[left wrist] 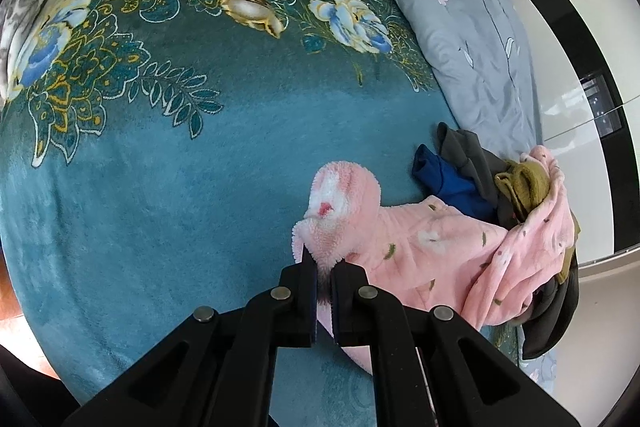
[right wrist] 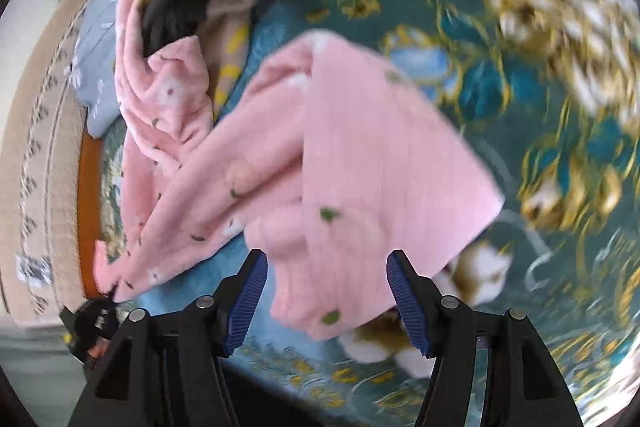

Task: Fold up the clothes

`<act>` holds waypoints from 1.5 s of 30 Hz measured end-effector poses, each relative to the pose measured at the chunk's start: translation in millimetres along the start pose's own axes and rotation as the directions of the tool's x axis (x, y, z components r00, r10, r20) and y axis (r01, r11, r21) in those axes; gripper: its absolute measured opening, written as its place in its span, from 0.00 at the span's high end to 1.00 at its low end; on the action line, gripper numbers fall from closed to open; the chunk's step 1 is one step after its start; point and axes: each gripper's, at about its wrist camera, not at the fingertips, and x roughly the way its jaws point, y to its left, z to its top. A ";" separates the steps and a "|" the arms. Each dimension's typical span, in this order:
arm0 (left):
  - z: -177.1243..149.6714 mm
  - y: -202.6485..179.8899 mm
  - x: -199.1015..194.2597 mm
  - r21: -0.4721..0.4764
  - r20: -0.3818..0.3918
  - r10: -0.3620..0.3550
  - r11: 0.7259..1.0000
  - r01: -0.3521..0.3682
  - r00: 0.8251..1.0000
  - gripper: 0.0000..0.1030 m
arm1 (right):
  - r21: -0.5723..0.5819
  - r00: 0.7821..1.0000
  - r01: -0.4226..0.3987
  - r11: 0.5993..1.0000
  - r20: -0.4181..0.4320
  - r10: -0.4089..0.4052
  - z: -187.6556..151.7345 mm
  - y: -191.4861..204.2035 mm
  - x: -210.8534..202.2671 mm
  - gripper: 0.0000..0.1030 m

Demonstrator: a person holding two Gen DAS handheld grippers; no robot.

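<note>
- Left gripper (left wrist: 325,265): fingers clamped on the fleecy edge of the pink garment (left wrist: 432,247).
- Right gripper (right wrist: 327,291): fingers wide apart, garment's loose hem just ahead between them.
- Garment runs rightward across the bed (left wrist: 180,187) to the clothes pile (left wrist: 480,179).

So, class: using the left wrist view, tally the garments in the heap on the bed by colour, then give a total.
Pink: 1, pink fleece garment, held by the left claw
Blue: 1
Dark grey: 1
Olive: 1
Total: 4 visible; others may be hidden.
</note>
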 end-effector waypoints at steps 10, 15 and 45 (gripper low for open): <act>-1.1 0.9 -3.5 0.000 0.000 -0.020 1.000 0.020 1.000 0.96 | 0.139 0.995 -0.033 0.990 -0.090 0.046 -27.9 -15.7 37.1 0.36; -1.7 0.7 -4.8 0.004 0.002 -0.023 1.000 0.023 1.000 0.96 | 0.132 0.991 0.013 0.991 -0.130 0.004 -31.8 -1.8 61.9 0.37; -2.9 0.5 -14.5 0.014 0.043 0.006 1.000 -0.006 0.999 0.96 | 0.204 0.738 0.588 0.783 0.261 -0.622 118.9 -84.9 -108.7 0.92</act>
